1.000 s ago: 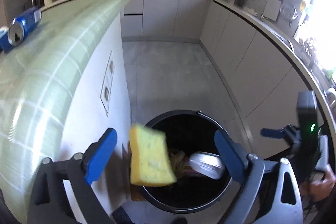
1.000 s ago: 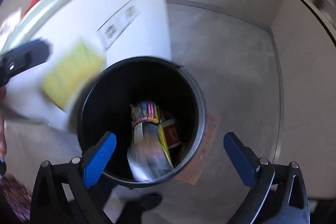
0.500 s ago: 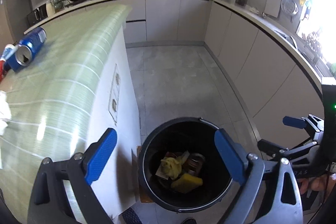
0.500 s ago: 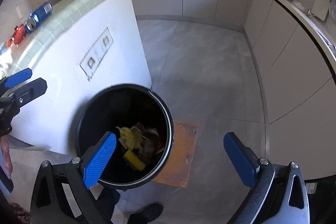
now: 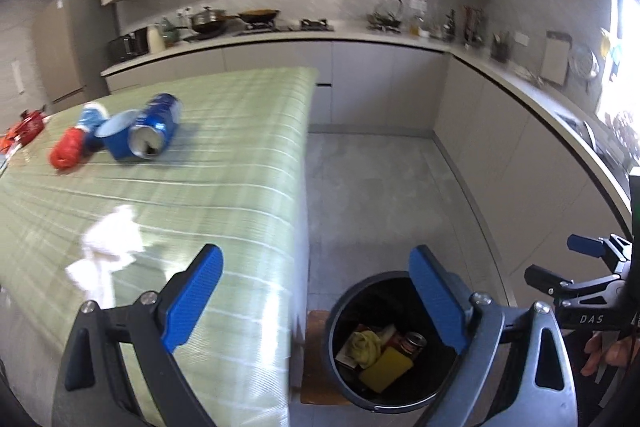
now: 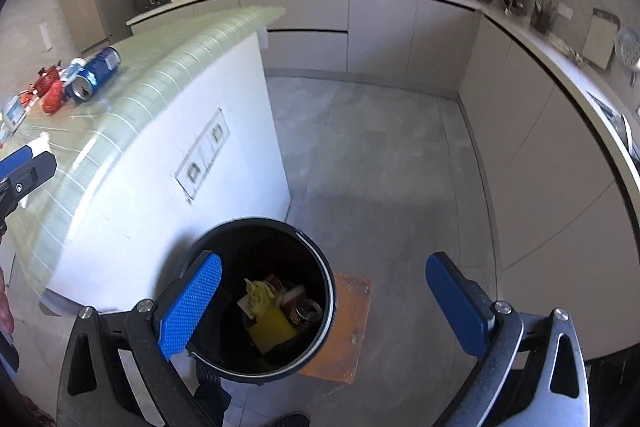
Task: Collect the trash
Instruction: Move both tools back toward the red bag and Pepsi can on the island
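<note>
Two grippers, both with blue pads spread wide apart and nothing between them. Left gripper (image 5: 316, 303) hangs over the edge of the green-tiled counter (image 5: 224, 163), the bin at its 5 o'clock; right gripper (image 6: 320, 301) hangs above the black bin (image 6: 262, 301) standing on the floor against the counter's white side. Bin holds a yellow sponge (image 6: 271, 325), a crumpled yellow wad, a can end-up and some red-printed packaging. Trash not yet collected sits on the counter: crumpled white tissue (image 5: 105, 253) at 9 o'clock of the left pads, nearest; farther off at 11 o'clock a blue can (image 5: 154, 131) on its side, touching a blue cup (image 5: 117, 138), with a red wad (image 5: 66, 149) just beside that. Judgement: next pick is probably the tissue. Risks: tissue is limp and flat, so pads closing above it could catch only a loose flap and shed it before the bin; pads pushed down hard could scrape the tiles. The can is round and lying down, free to roll; a grip across the curved wall off-centre could squirt it toward the cup or toward the counter edge at its 3 o'clock. Can's long axis runs roughly 1 o'clock to 7 o'clock in the left wrist view, open mouth facing 7 o'clock, toward the camera. Any leftover liquid would spill if the mouth is tipped down in transit. Tissue has no clear axis.
</note>
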{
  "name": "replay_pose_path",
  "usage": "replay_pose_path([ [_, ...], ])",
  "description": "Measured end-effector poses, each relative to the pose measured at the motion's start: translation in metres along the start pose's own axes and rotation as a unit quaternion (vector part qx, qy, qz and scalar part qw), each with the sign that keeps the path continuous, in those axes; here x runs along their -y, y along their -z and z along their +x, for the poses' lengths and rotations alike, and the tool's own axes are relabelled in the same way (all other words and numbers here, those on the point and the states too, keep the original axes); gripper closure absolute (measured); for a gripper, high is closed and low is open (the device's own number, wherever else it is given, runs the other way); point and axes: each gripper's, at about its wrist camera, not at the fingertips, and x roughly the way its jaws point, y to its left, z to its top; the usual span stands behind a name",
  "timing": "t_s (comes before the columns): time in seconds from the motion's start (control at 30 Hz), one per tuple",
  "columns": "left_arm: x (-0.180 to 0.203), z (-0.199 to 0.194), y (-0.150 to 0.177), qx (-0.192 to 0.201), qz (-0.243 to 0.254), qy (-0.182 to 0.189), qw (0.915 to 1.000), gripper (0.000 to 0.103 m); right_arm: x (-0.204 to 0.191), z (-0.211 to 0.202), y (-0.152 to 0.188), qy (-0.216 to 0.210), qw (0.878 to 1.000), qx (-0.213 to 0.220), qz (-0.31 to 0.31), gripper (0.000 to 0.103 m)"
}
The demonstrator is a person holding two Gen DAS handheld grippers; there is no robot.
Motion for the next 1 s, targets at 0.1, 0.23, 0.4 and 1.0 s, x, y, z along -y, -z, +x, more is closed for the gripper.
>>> replay_pose_path([
  [0.1,-0.023,-0.015,0.002,0.008,-0.025,-0.021,0.9994,0.008,-0.010,-0.011,-0.007,-0.015,1.000,0.015,-0.005,0.000],
  [0.23,-0.053,-0.034,0.008,0.017,-0.047,-0.055,0.9972,0.008,-0.032,-0.020,-0.019,-0.038,0.999,0.028,-0.021,0.000],
  [0.4,-0.095,-0.056,0.014,0.020,-0.086,-0.065,0.9939,0.008,-0.058,-0.026,-0.031,-0.077,0.996,0.039,-0.021,0.000],
  [1.0,-0.215,-0.075,0.013,0.066,-0.125,-0.152,0.9782,0.003,-0.179,-0.047,-0.071,-0.117,0.988,0.093,-0.046,0.000],
])
